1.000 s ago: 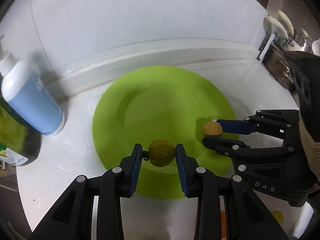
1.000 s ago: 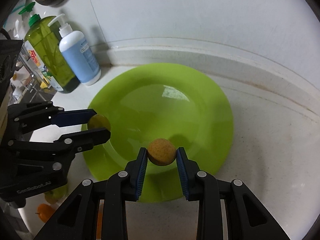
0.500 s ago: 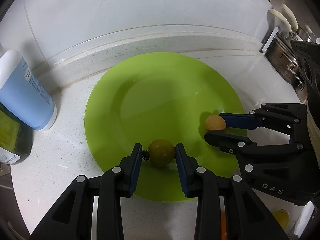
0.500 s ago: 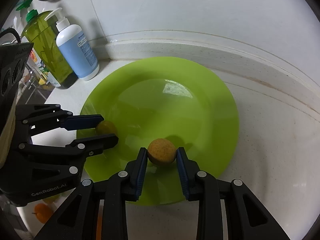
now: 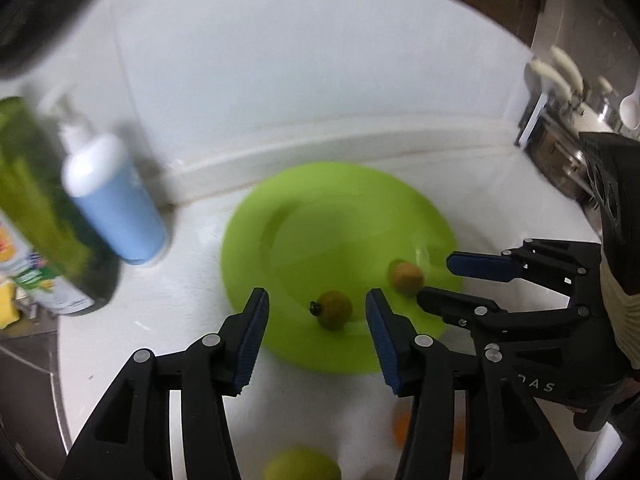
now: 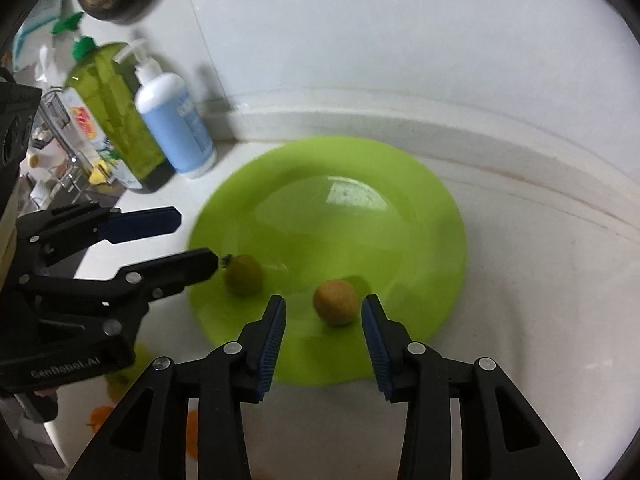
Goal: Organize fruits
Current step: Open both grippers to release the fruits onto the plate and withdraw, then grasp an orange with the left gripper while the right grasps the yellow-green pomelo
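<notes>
Two small round fruits sit on the green plate (image 6: pixel 400 184), itself on the white worktop (image 6: pixel 540 300). Plate holds nothing else. Left gripper (image 5: pixel 316 318) jaws have just been opening, released, the greenish fruit with dark stem (image 5: pixel 334 309) lies free between them, no pad contact. Right gripper (image 6: pixel 323 320) jaws likewise just been opening, released, the yellow-orange fruit (image 6: pixel 335 302) loose between them. Both fruits look light, firm, smooth and prone to roll; best pinched across the widest middle, gently. More fruit on the worktop near the plate, blurred. Blue pump bottle (image 6: pixel 176 128) and green bottle (image 6: pixel 116 116) stand behind.
</notes>
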### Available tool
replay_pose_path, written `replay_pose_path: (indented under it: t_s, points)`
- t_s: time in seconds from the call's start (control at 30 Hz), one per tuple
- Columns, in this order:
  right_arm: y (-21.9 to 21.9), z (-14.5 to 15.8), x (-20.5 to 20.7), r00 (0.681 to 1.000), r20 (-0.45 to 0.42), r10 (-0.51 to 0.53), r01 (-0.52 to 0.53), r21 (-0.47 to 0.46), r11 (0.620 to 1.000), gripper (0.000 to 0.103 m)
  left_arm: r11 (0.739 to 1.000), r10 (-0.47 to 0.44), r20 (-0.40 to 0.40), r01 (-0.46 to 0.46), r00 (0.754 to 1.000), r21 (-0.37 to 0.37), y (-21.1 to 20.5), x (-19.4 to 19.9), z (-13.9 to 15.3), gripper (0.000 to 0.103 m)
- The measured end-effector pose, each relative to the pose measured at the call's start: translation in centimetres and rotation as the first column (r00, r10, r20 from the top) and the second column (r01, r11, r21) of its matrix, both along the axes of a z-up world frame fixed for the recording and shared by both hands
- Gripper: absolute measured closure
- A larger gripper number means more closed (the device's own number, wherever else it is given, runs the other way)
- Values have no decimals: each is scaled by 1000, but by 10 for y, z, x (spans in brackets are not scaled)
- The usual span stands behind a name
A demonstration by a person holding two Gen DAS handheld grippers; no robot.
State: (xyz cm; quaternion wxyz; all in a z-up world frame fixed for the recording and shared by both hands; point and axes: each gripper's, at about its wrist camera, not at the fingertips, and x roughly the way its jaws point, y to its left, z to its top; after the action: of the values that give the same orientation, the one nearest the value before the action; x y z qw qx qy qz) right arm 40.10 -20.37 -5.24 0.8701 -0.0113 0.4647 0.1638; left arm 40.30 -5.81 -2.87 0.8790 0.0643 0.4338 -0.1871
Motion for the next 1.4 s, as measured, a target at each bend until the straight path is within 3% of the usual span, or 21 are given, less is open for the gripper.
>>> replay_pose_path:
  t_s: [0.1, 0.3, 0.43, 0.63, 0.97, 1.23, 1.4]
  points:
    - [0, 18, -22, 998, 55, -20, 19, 3, 1000, 62, 1000, 11, 53, -11, 999, -8, 5, -25, 15, 52]
    - [1, 51, -73, 986, 152, -74, 66, 54, 996, 48, 997, 58, 160, -49, 985, -55, 20, -82, 43, 41]
    - [4, 62, -103, 978, 184, -100, 83, 99, 992, 45, 995, 70, 192, -54, 979, -86, 34, -112, 53, 40]
    - [-3, 68, -150, 949, 235, -211, 183, 137, 974, 36, 992, 122, 256, -107, 959, -70, 44, -156, 62, 35]
    - [-9, 59, -200, 896, 262, -357, 342, 105, 934, 33, 981, 196, 256, -188, 946, -58, 65, -201, 34, 33]
    - [0, 39, -224, 894, 257, -367, 375, 20, 927, 33, 979, 204, 186, -205, 961, -16, 70, -216, -1, 33]
    - [2, 18, -232, 909, 201, -365, 375, -14, 927, 33, 982, 182, 166, -188, 969, 19, 67, -220, -18, 34]
